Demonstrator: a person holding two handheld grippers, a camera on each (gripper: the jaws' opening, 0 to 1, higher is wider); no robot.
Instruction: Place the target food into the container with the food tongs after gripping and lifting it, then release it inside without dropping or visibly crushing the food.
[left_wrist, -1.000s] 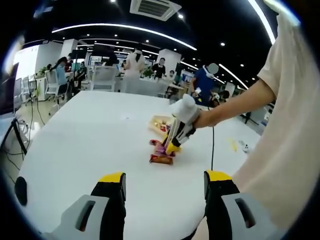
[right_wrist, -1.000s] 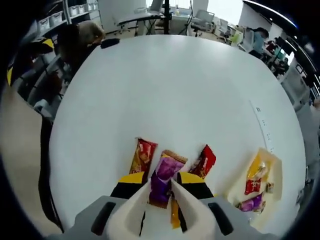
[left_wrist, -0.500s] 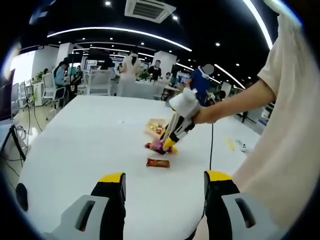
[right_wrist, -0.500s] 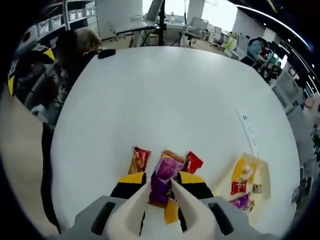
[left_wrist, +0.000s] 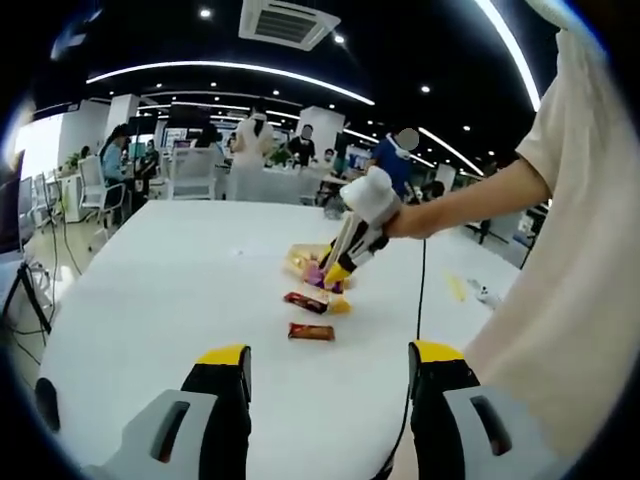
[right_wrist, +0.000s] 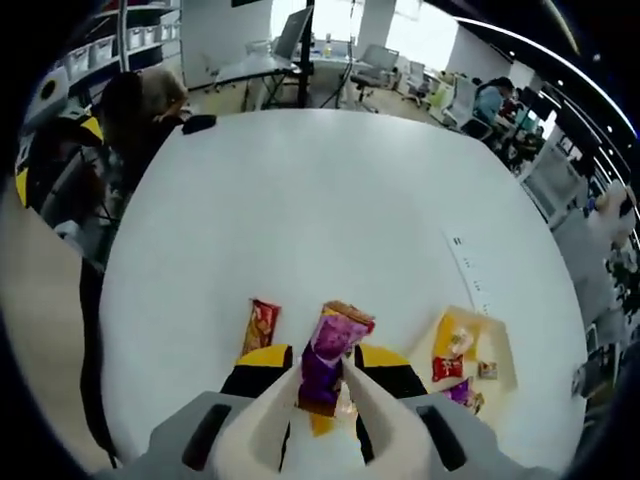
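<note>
Looking along the left gripper (left_wrist: 328, 385) in the left gripper view: jaws spread wide, nothing between them, hovering over the white table (left_wrist: 160, 290); farther off, right gripper (left_wrist: 338, 270) with white tongs above a brown packet (left_wrist: 310, 331) and a red packet (left_wrist: 307, 302), near the yellow tray (left_wrist: 300, 260)

Switching to the right gripper view: tongs (right_wrist: 325, 405) pinched on a purple snack packet (right_wrist: 333, 350), lifted clear of the table; tray (right_wrist: 470, 350) off to the right. Probably mid-carry; next, swinging over the tray, lowering, easing open gently
</note>
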